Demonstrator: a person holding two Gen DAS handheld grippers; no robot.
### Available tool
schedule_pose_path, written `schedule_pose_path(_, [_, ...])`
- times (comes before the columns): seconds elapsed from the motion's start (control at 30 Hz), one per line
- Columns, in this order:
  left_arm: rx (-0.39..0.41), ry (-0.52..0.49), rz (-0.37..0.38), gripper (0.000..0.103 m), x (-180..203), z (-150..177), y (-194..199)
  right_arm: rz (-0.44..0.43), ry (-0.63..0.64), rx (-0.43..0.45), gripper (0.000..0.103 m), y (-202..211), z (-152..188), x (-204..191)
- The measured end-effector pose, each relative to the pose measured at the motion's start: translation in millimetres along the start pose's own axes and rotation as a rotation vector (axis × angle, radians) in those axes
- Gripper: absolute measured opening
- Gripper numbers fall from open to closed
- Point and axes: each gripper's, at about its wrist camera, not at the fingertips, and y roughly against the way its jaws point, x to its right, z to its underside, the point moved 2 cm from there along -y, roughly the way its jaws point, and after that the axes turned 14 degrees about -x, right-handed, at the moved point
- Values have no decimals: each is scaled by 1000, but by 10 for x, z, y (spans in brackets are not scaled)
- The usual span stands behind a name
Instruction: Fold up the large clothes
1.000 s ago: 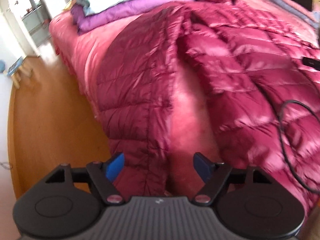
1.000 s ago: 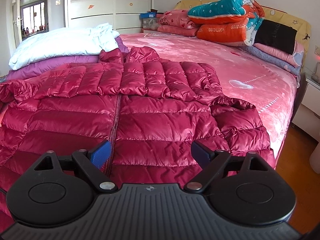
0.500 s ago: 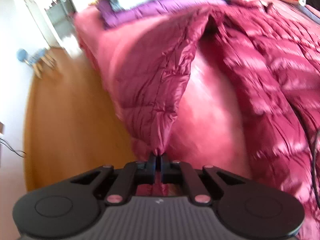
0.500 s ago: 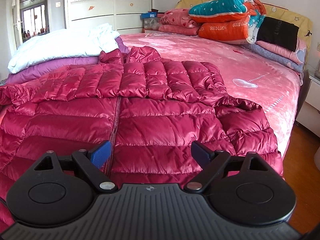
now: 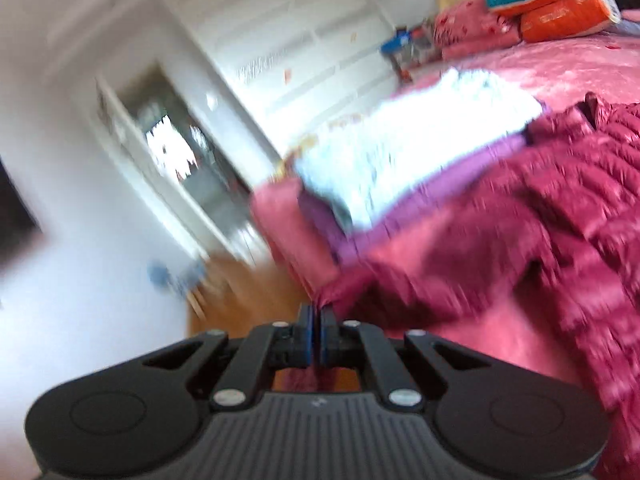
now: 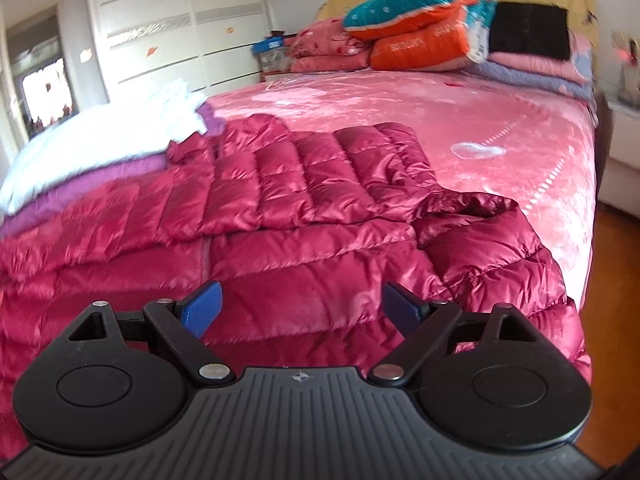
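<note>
A crimson quilted down jacket (image 6: 304, 208) lies spread on the pink bed (image 6: 420, 100), collar toward the white pile and hem toward me. In the blurred left wrist view my left gripper (image 5: 319, 314) is shut on the jacket's (image 5: 520, 240) edge and holds it lifted off the bed, the fabric stretching away to the right. My right gripper (image 6: 301, 308) stands open just above the jacket's hem, nothing between its blue pads (image 6: 202, 308). The jacket's right sleeve (image 6: 496, 240) lies bunched near the bed's right edge.
A white quilt on a purple one (image 6: 92, 148) lies at the bed's left. Stacked pillows and bedding (image 6: 424, 28) sit at the headboard. White wardrobe doors (image 6: 168, 28) line the far wall. Wooden floor (image 5: 240, 292) lies left of the bed, with a nightstand (image 6: 620, 152) at right.
My left gripper went from open over the jacket's edge to shut on it, then rose and tilted up, lifting the fabric. The right gripper drifted sideways and rolled slightly, still open.
</note>
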Motion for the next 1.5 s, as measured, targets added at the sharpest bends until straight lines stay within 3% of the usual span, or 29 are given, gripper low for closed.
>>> schedule_pose_path(0.23, [206, -173, -31, 1, 489, -649, 246, -40, -157, 22, 103, -38, -151, 335])
schedule_pose_path(0.57, [417, -375, 104, 3, 1764, -1137, 619, -91, -303, 51, 103, -140, -331, 697])
schedule_pose_path(0.87, [469, -489, 270, 5, 2886, -1198, 666, -128, -375, 69, 103, -314, -477, 974])
schedule_pose_path(0.97, [459, -521, 312, 14, 3143, -1118, 629, -140, -398, 72, 103, -374, -529, 1052])
schedule_pose_path(1.0, [456, -524, 327, 24, 3205, -1098, 617, -144, -406, 76, 103, -386, -542, 1070])
schedule_pose_path(1.03, [454, -520, 339, 41, 3233, -1081, 615, -147, -413, 80, 103, -408, -564, 1105])
schedule_pose_path(1.07, [455, -514, 358, 45, 3240, -1061, 621, -149, -422, 83, 103, -417, -576, 1124])
schedule_pose_path(1.3, [444, -419, 467, 53, 2982, -908, 751, -174, -459, 87, 103, -517, -638, 1199])
schedule_pose_path(1.4, [397, -331, 505, 54, 2743, -834, 711, -192, -439, 85, 103, -538, -667, 1128])
schedule_pose_path(1.5, [328, -230, 497, 56, 2494, -755, 510, -200, -390, 96, 103, -529, -708, 1014])
